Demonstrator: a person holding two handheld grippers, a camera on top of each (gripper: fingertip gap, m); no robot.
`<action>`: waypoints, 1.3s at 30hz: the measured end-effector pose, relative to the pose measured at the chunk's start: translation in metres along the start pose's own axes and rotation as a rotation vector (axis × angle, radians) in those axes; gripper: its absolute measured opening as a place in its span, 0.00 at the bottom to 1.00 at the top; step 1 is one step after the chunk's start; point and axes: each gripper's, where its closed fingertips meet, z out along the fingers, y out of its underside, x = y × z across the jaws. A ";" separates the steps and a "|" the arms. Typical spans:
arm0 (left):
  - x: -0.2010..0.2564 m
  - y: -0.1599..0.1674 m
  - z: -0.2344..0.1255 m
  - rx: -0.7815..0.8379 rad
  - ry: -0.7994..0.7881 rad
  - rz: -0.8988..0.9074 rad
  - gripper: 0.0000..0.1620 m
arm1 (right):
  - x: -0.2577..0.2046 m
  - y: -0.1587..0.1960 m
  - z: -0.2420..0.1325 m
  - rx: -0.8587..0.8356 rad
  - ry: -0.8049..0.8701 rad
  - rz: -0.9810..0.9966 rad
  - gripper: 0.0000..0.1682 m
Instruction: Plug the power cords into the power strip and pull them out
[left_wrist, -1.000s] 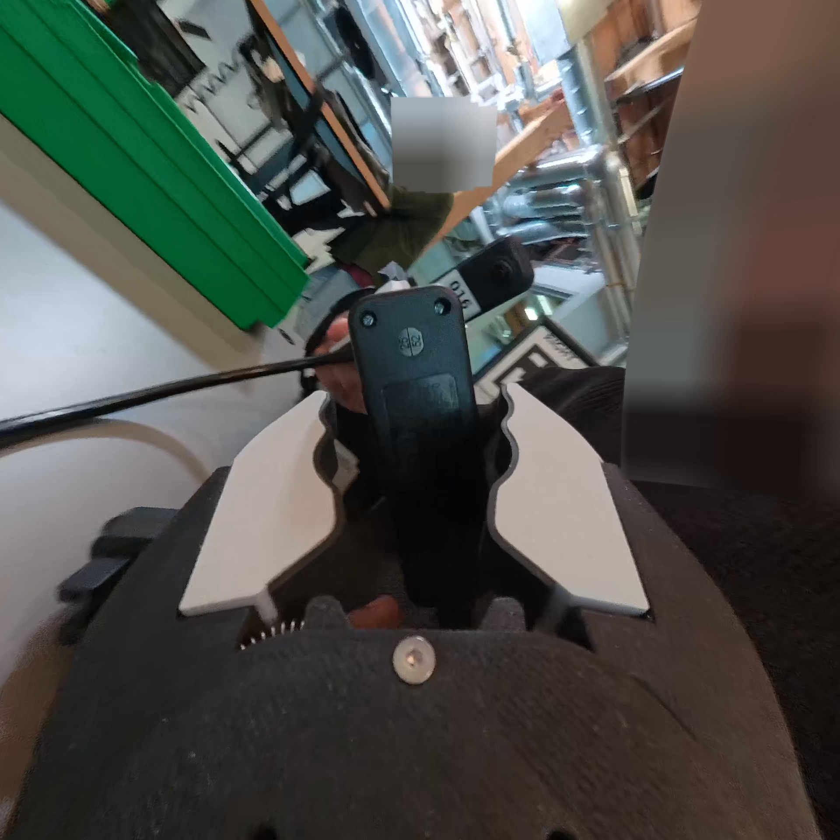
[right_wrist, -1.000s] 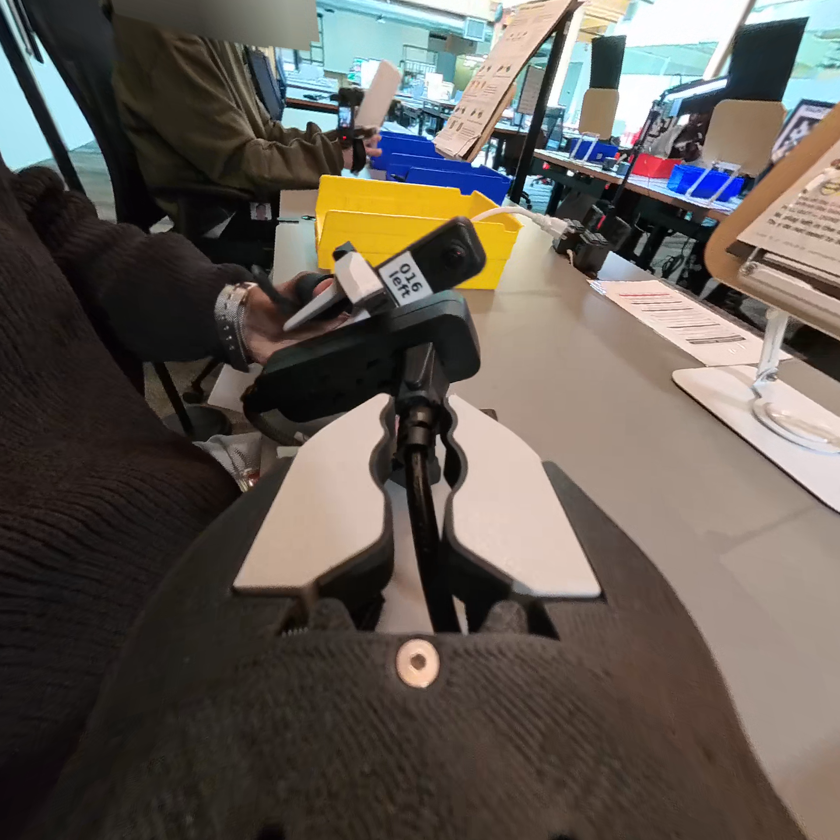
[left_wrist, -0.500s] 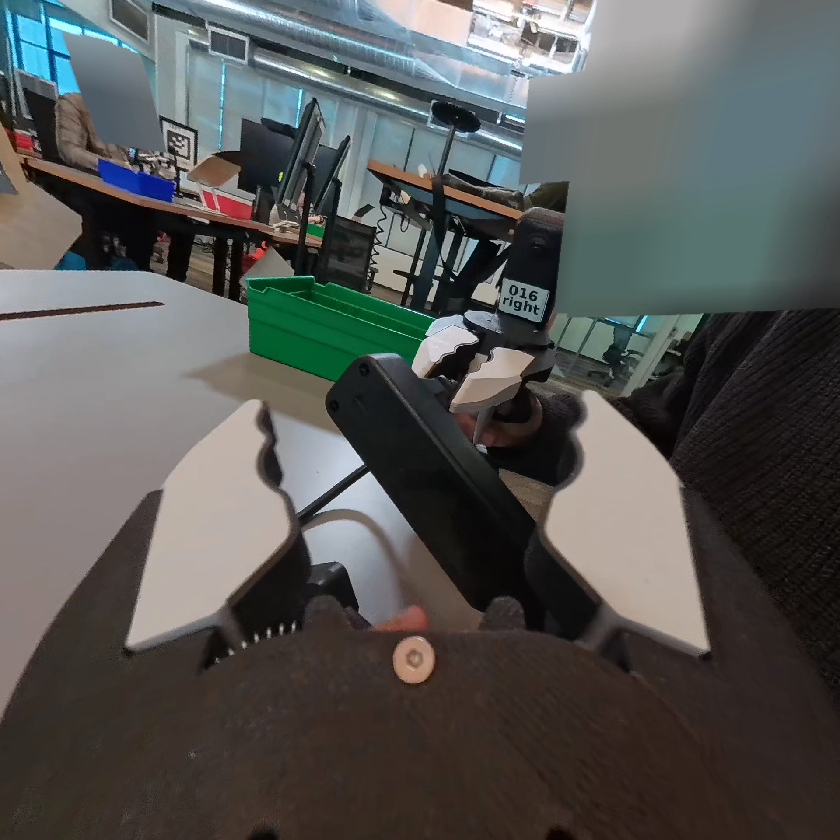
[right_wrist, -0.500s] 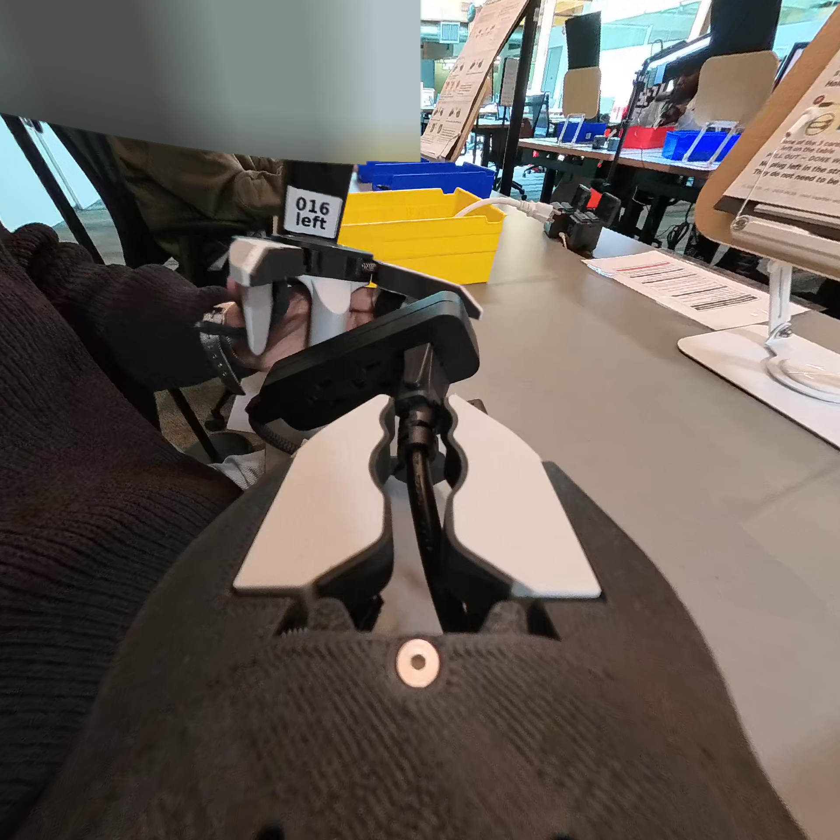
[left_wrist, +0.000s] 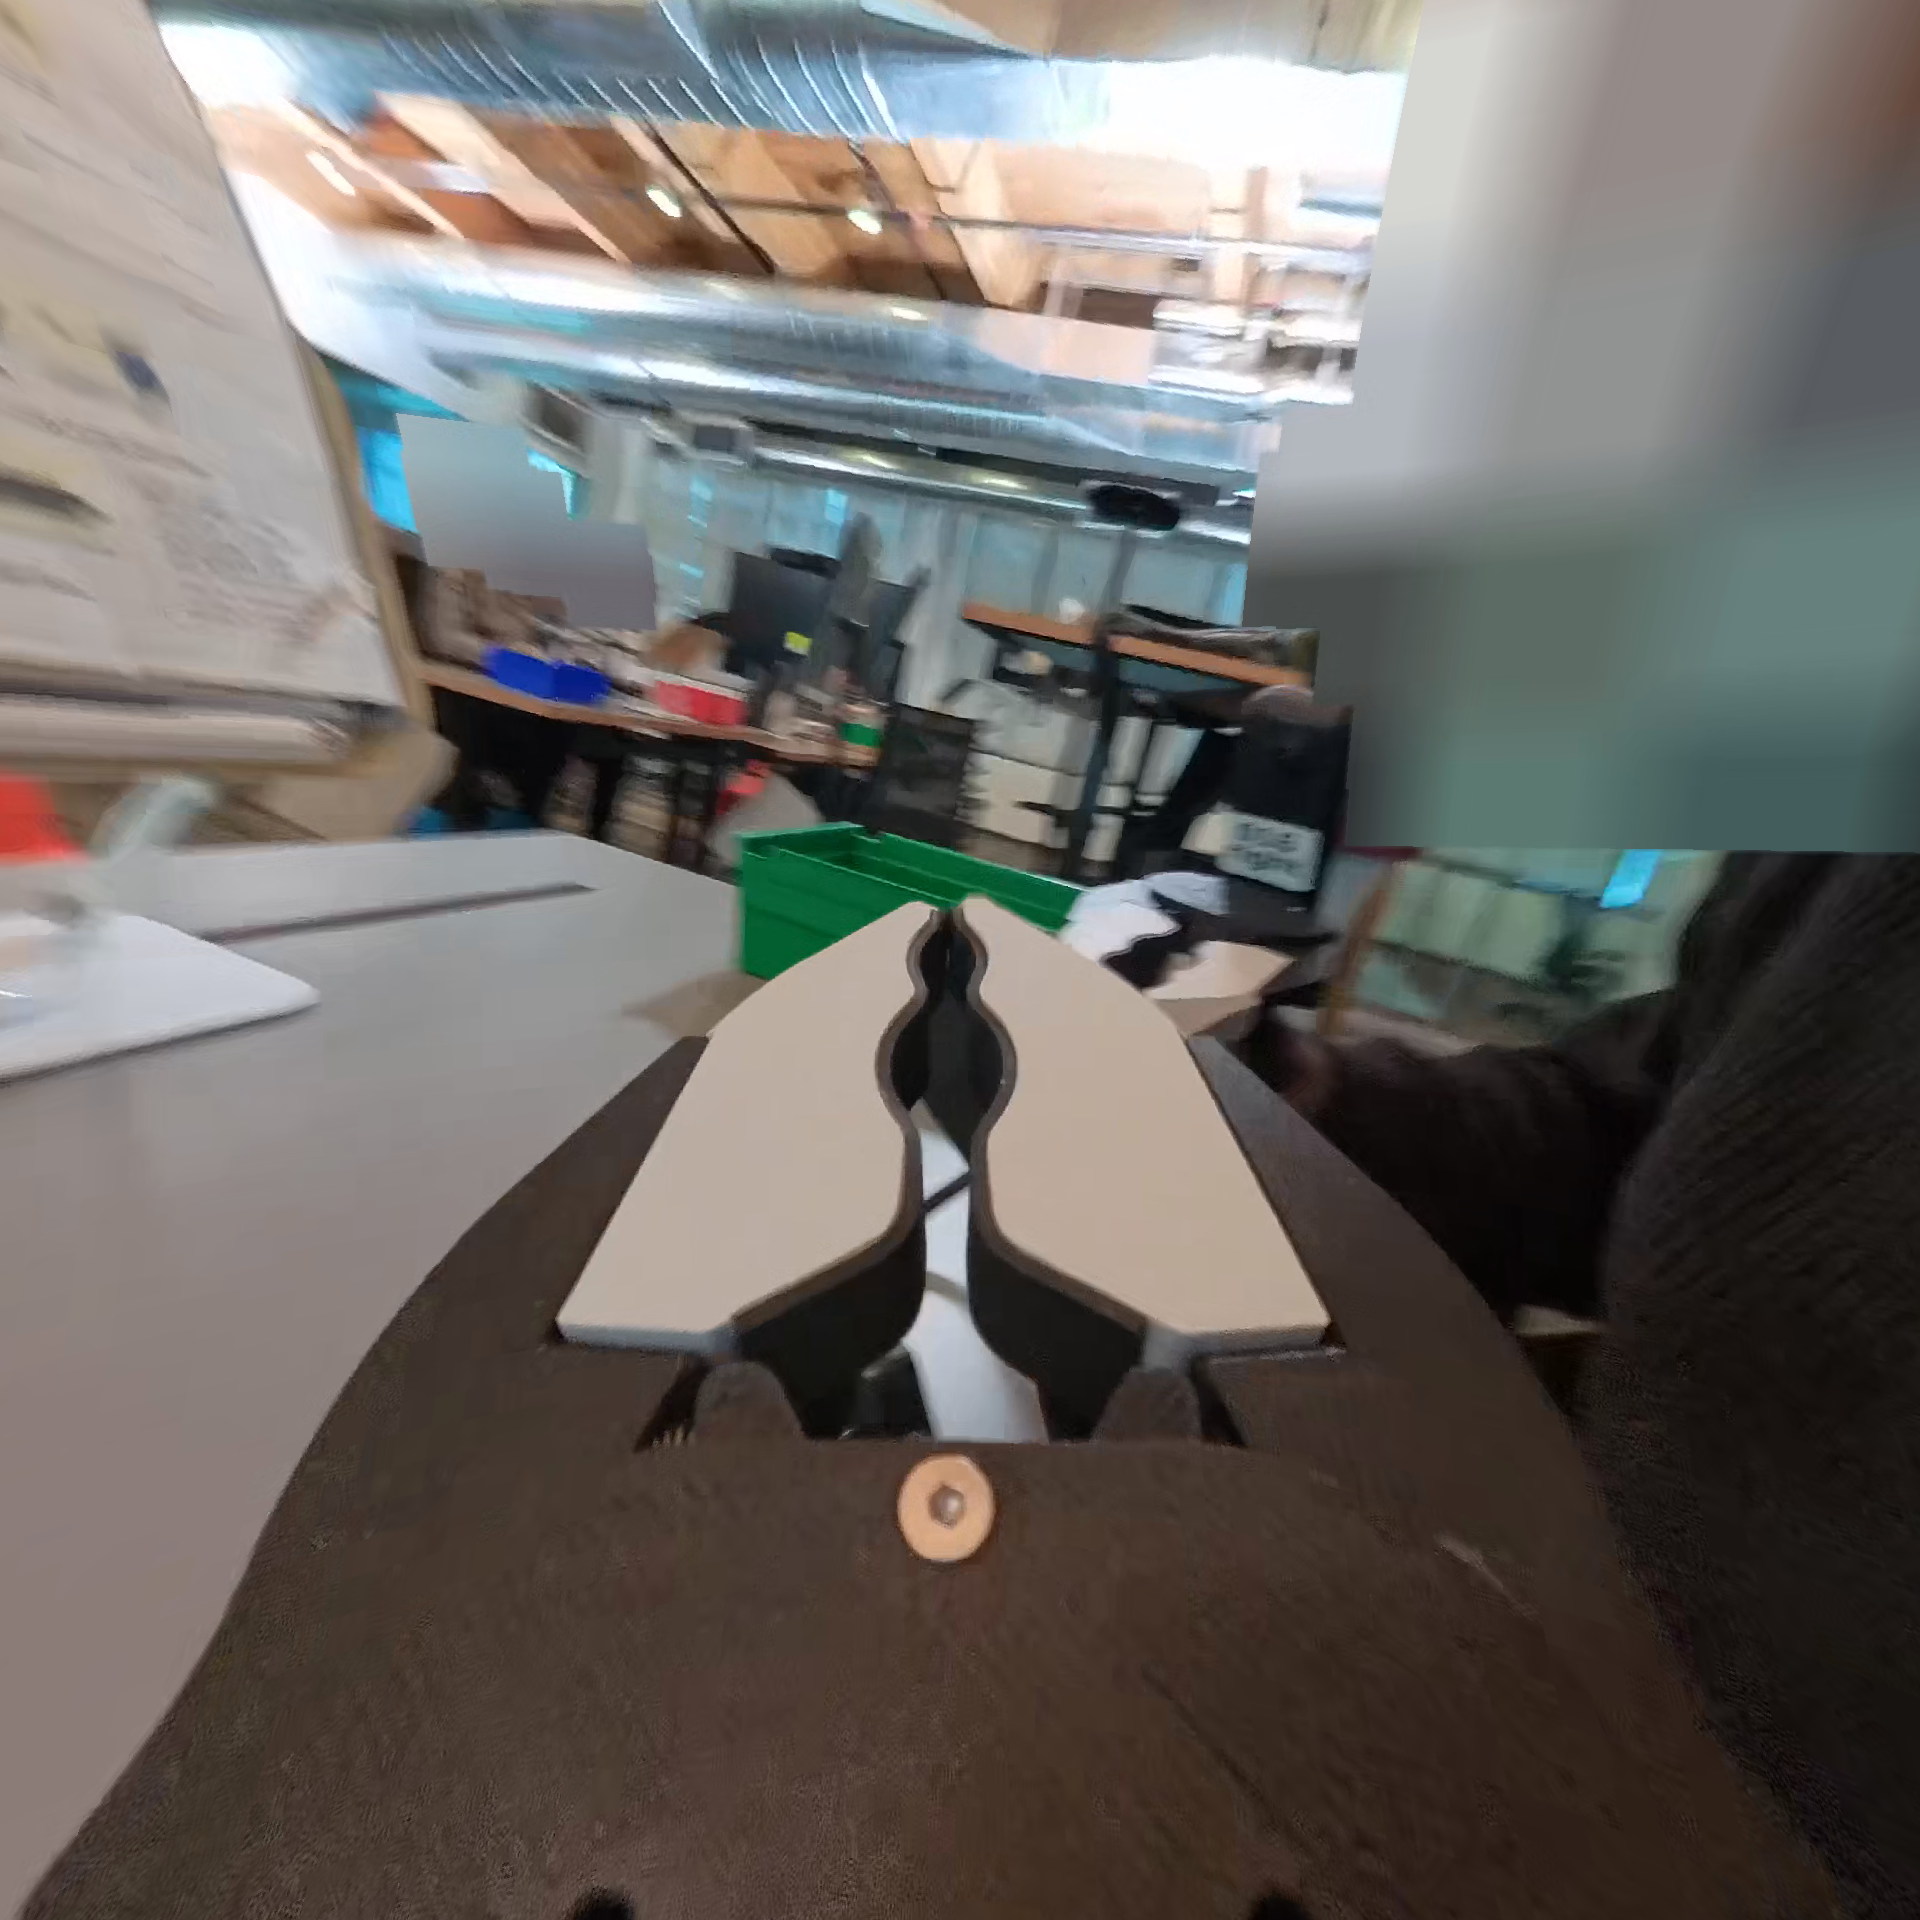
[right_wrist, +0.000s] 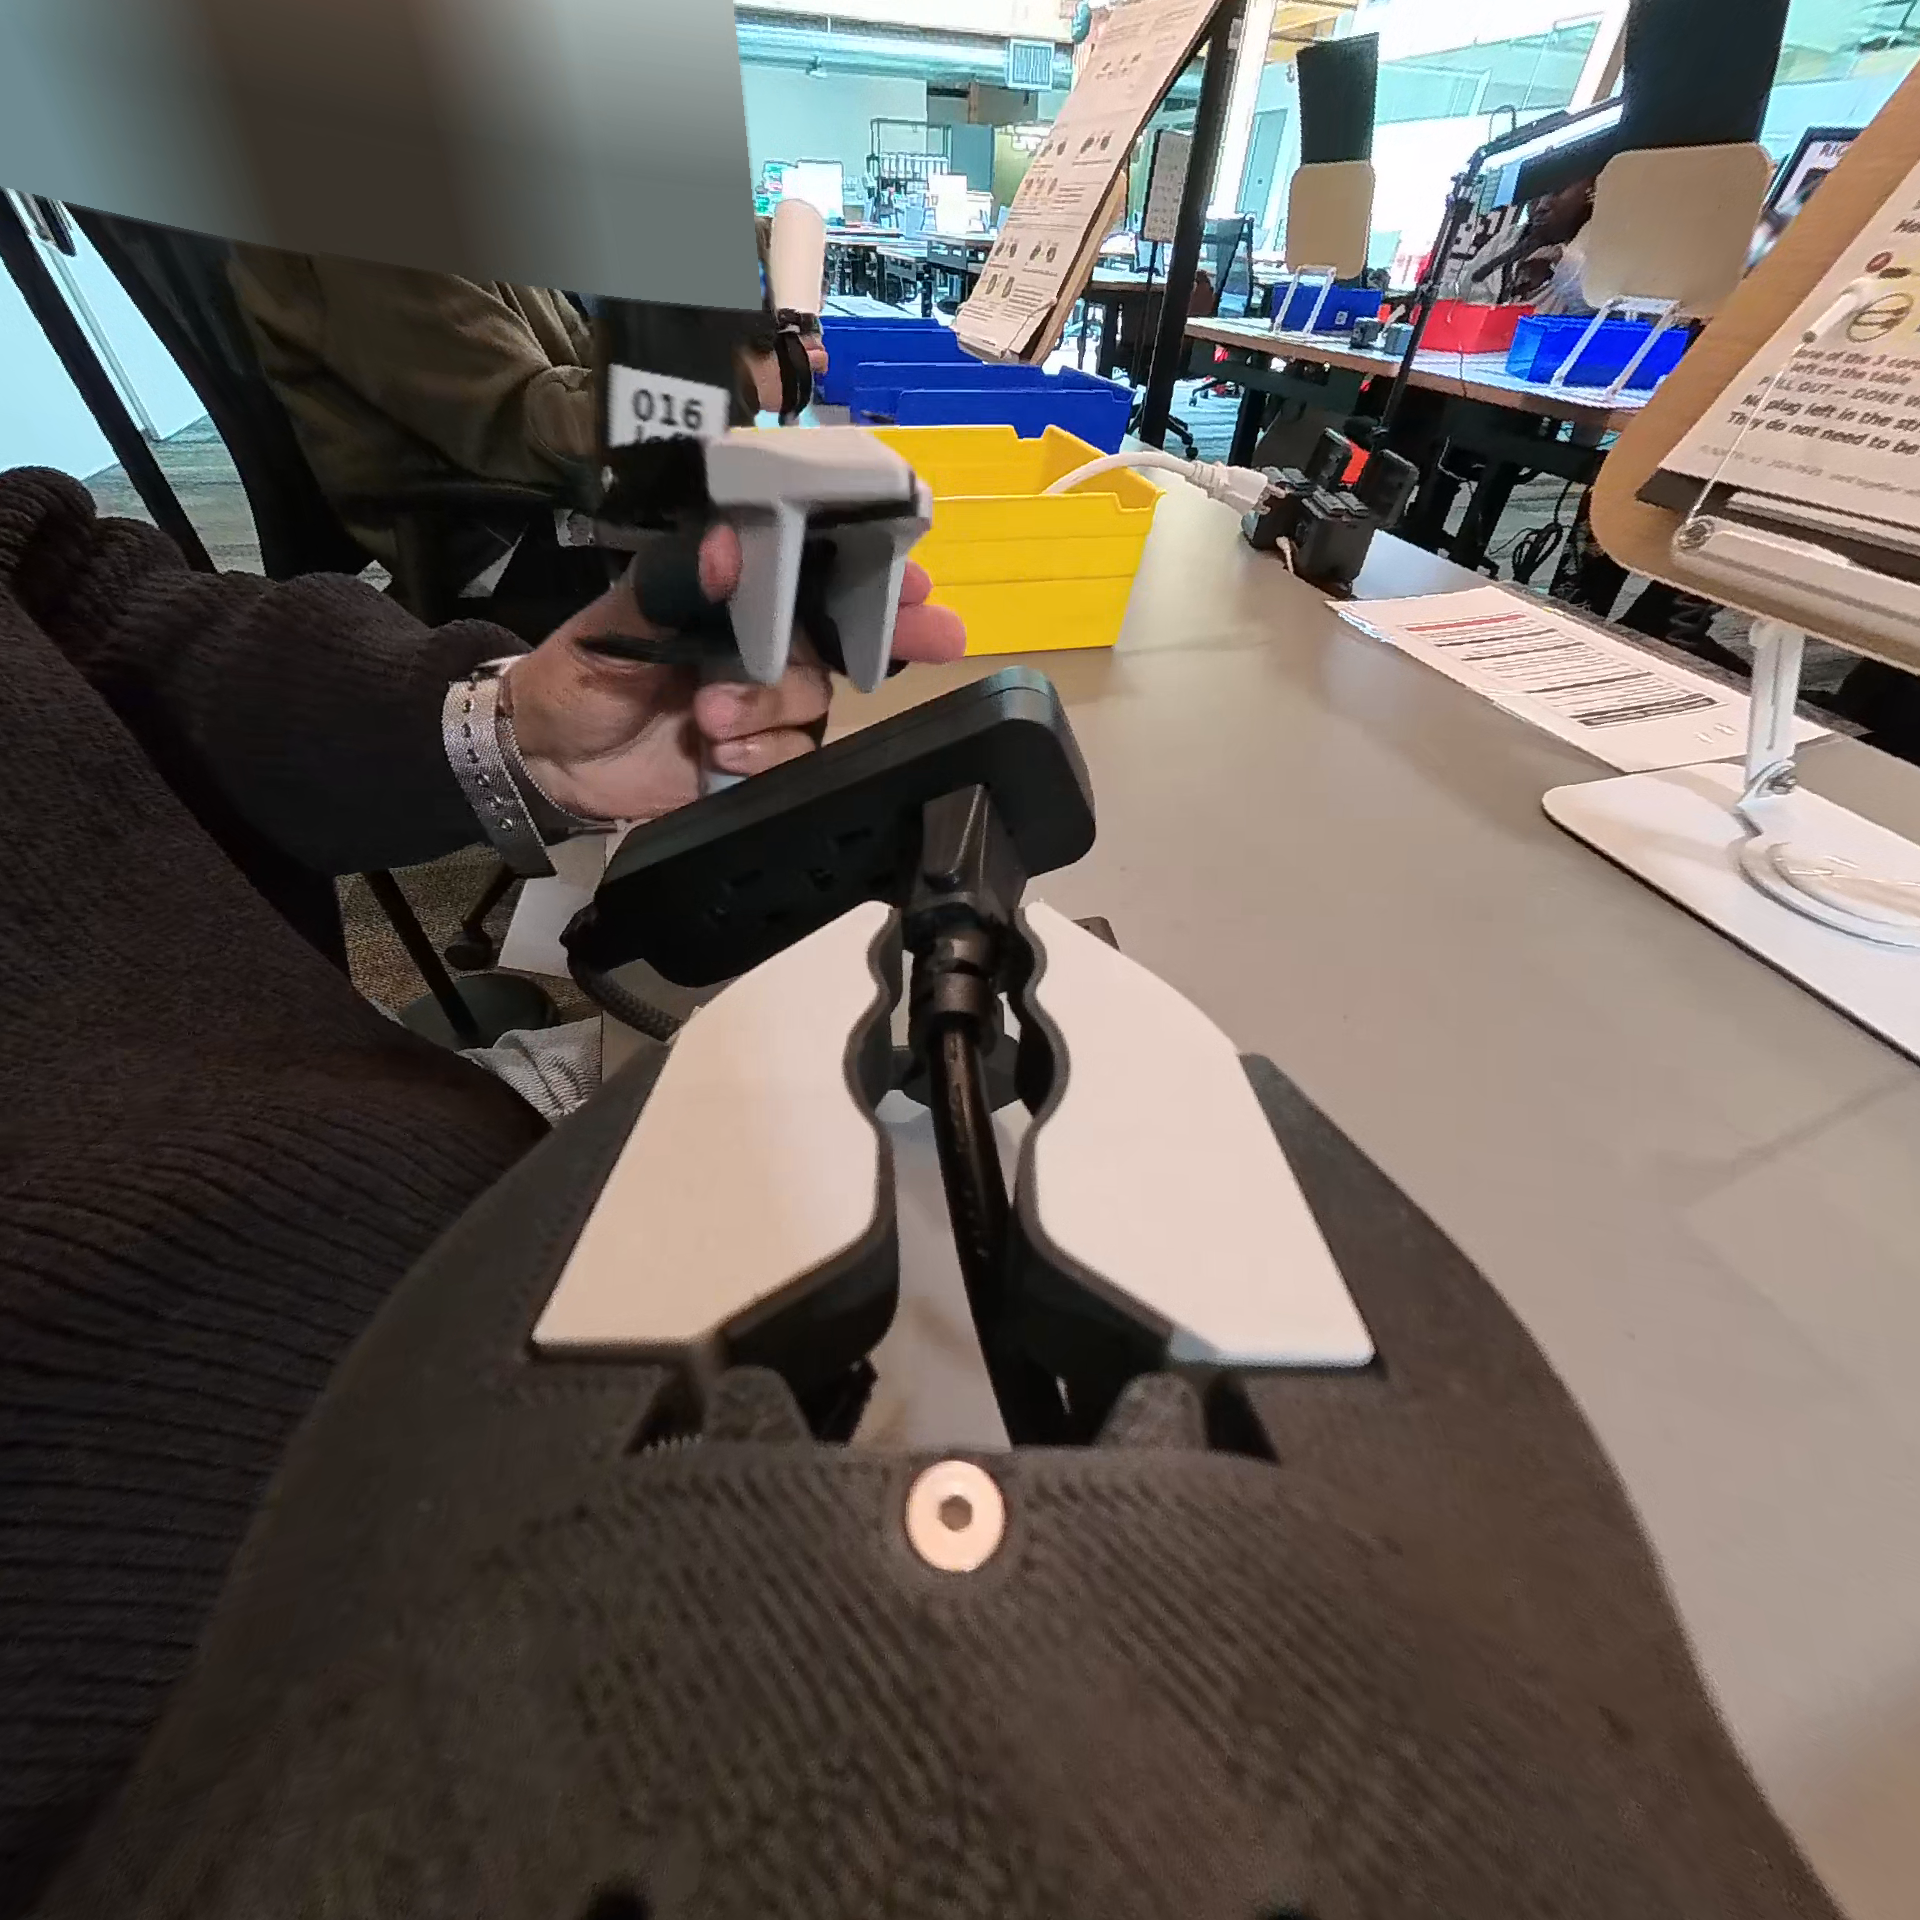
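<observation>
In the right wrist view my right gripper (right_wrist: 956, 920) is shut on the black plug (right_wrist: 961, 862) of a power cord (right_wrist: 971, 1143). The plug sits in the black power strip (right_wrist: 831, 821), which hangs tilted in the air over the near edge of the grey table (right_wrist: 1351, 987). My left gripper (right_wrist: 810, 665) hovers just above the strip's far side, apart from it and empty. In the left wrist view the left gripper (left_wrist: 951, 920) is shut with its tips touching, and the picture is blurred. The right gripper (left_wrist: 1164, 940) shows beyond it as a blur.
A yellow bin (right_wrist: 1029, 540) and blue bins (right_wrist: 977, 390) stand at the table's far end, with black adapters (right_wrist: 1320, 509) and a white cable. A printed sheet (right_wrist: 1538, 665) and a document stand (right_wrist: 1714, 852) are on the right. A green bin (left_wrist: 831, 894) stands ahead of the left gripper.
My left gripper has let go of the power strip, shut empty, and lifted away above it. The right gripper keeps hold of the plug, and the strip now hangs from it.
</observation>
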 end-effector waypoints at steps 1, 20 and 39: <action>-0.002 0.000 0.000 0.004 -0.064 0.110 0.00 | 0.000 0.000 0.000 0.000 0.000 0.001 0.11; -0.002 0.030 0.025 -0.277 -0.322 0.598 0.69 | 0.004 0.006 0.000 -0.026 0.009 0.022 0.11; 0.038 0.010 0.024 -0.164 0.000 0.265 0.46 | -0.005 0.004 0.003 -0.027 -0.008 -0.049 0.12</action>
